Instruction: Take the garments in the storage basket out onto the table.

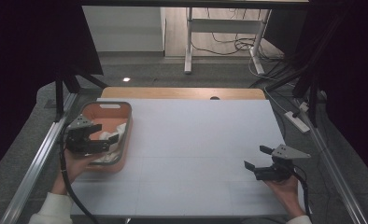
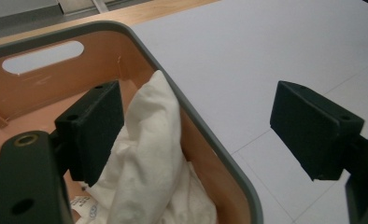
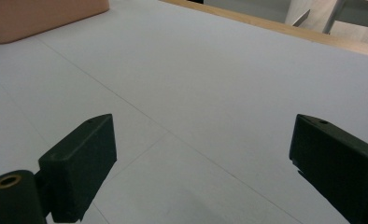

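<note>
You sit at a pale table [image 1: 196, 140] with 2 handheld grippers. Your left gripper [image 1: 100, 136] hovers over the near right edge of an orange basket [image 1: 108, 106] at the table's left side. Its jaws stand wide apart and hold nothing. From the left gripper view, 1 jaw sits inside the basket beside a crumpled white cloth [image 2: 149, 154], and the other hangs outside over the table, so the jaws straddle the basket's grey rim [image 2: 205, 130]. The cloth lies bunched against the basket's right wall.

Your right gripper [image 1: 258, 158] rests low at the near right of the table, well apart from the basket, jaws also spread and empty.

The likely trouble: closing the left gripper now would pinch the basket wall rather than the cloth, and a lift could tip or drag the basket. A shallow grab could also catch only 1 loose fold, letting the cloth slip free.
</note>
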A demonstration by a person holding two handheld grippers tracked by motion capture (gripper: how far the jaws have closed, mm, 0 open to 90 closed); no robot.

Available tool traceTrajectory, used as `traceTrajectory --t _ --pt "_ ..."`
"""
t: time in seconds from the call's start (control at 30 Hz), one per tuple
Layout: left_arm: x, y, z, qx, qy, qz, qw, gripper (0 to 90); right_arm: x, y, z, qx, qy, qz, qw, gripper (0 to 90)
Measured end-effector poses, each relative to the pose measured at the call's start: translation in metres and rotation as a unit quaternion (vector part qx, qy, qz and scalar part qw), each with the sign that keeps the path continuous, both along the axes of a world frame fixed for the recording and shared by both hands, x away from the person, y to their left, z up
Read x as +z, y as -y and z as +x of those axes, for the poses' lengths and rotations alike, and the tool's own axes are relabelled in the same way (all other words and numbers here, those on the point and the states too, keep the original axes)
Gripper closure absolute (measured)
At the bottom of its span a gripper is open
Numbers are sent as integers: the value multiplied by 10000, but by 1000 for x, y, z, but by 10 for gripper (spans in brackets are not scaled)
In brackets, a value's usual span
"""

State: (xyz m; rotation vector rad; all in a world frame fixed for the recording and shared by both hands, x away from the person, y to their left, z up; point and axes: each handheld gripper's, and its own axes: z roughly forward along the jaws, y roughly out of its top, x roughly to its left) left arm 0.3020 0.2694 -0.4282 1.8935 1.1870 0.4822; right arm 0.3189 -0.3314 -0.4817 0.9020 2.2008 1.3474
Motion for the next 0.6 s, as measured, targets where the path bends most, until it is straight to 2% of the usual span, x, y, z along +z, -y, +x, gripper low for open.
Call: traceTrajectory --t 0.3,0.6 --pt "-1 -9 13 79 -94 -48 9999 176 -1 -1 0 41 -15 -15 10000 74" --pt "-2 -16 26 212 -151 80 9996 176 -2 -2 1 70 -38 -32 10000 74"
